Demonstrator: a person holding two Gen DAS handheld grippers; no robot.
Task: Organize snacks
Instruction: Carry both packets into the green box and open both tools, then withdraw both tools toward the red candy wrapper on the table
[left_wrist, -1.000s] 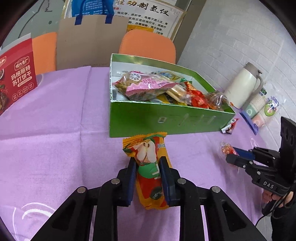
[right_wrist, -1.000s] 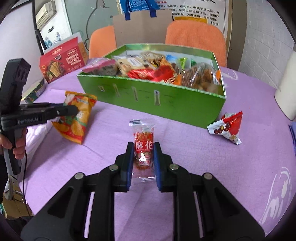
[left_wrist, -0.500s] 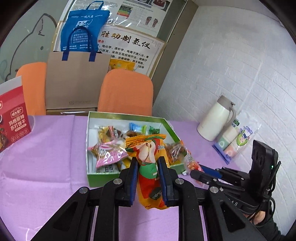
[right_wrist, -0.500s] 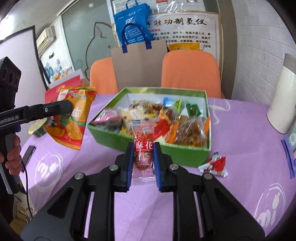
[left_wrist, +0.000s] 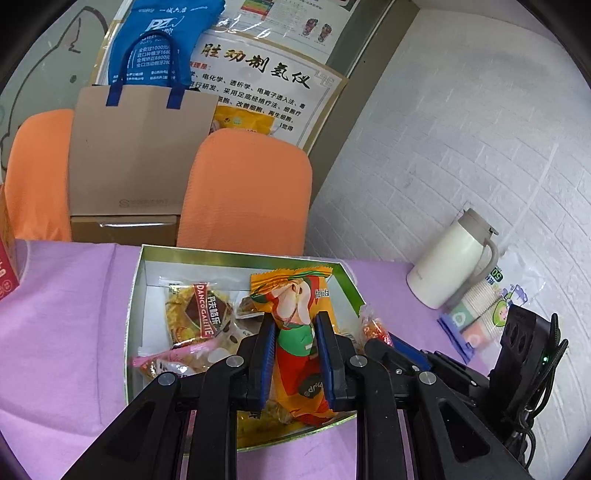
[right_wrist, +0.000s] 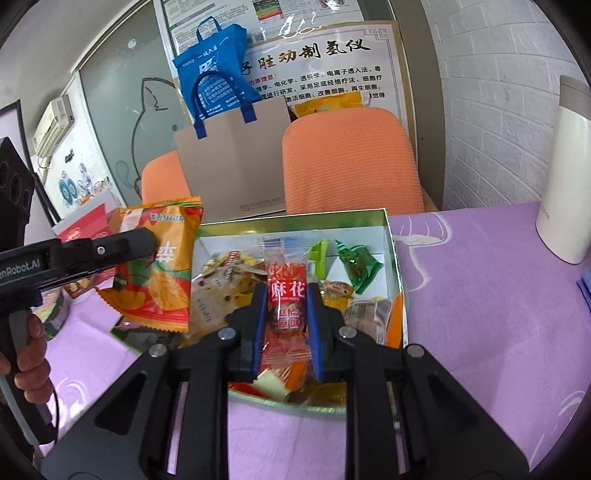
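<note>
The left gripper (left_wrist: 294, 356) clamps an orange chip bag (left_wrist: 295, 317) above the green snack box (left_wrist: 135, 295). The right gripper (right_wrist: 283, 325) pinches a red packet (right_wrist: 286, 295) printed 麻花 over the same box. Inside lies a "DANCO GALETTE" packet (left_wrist: 201, 314). Beyond stand orange chairs (right_wrist: 351, 158) and a poster (right_wrist: 332, 66) headed 胜动制氢仪.
</note>
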